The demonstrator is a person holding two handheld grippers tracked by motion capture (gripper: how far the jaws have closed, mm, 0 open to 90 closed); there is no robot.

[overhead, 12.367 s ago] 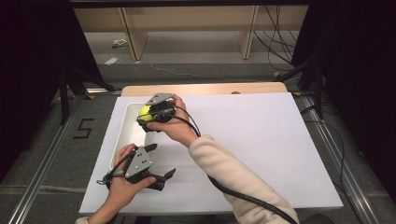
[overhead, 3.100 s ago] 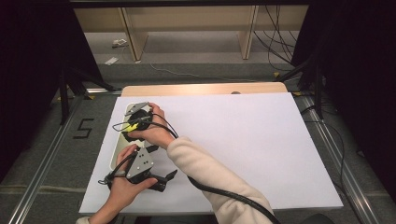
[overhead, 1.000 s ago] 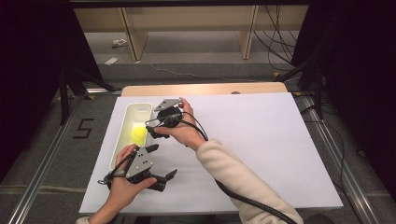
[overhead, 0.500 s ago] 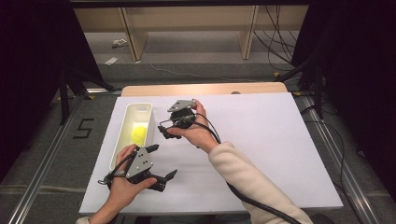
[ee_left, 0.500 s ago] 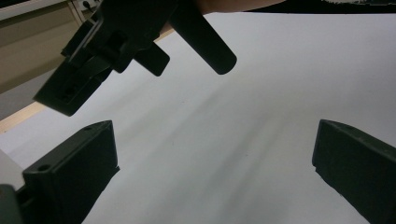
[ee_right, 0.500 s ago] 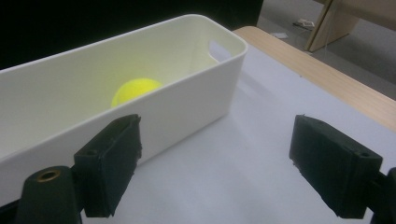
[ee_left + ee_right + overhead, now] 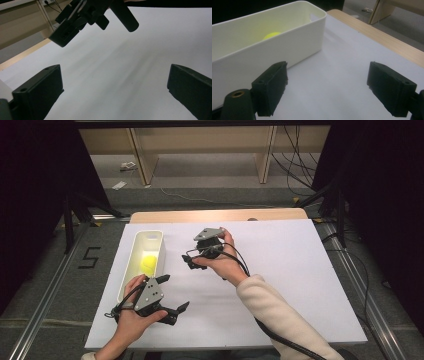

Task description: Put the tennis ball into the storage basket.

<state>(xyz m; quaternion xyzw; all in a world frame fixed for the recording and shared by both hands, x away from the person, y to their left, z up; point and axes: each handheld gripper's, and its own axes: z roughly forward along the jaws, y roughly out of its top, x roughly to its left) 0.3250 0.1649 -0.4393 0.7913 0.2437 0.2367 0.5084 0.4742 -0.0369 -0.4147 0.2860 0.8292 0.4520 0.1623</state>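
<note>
A long white bin [image 7: 131, 270] stands at the left of the white table sheet [image 7: 300, 285], with a yellow ball [image 7: 148, 263] lying inside it. My right gripper [image 7: 189, 261] hovers just right of the bin, open and holding nothing, its jaws pointing toward it. In the right gripper view the open right gripper [image 7: 329, 85] faces the bin [image 7: 287, 42], and the ball [image 7: 272, 35] peeks over the wall. My left gripper [image 7: 174, 292] sits near the bin's near end, open. In the left gripper view the left gripper [image 7: 115, 87] is open over bare sheet, with the right gripper [image 7: 85, 17] above.
A wooden table edge [image 7: 215, 215] runs along the far side of the sheet. Beyond it stand wooden shelf legs [image 7: 265, 155] and floor cables. Dark curtains flank both sides. A "5" mark [image 7: 90, 257] is on the floor at left.
My right gripper has drawn back to the right, away from the bin, leaving the yellow ball inside it. The left gripper has stayed in place.
</note>
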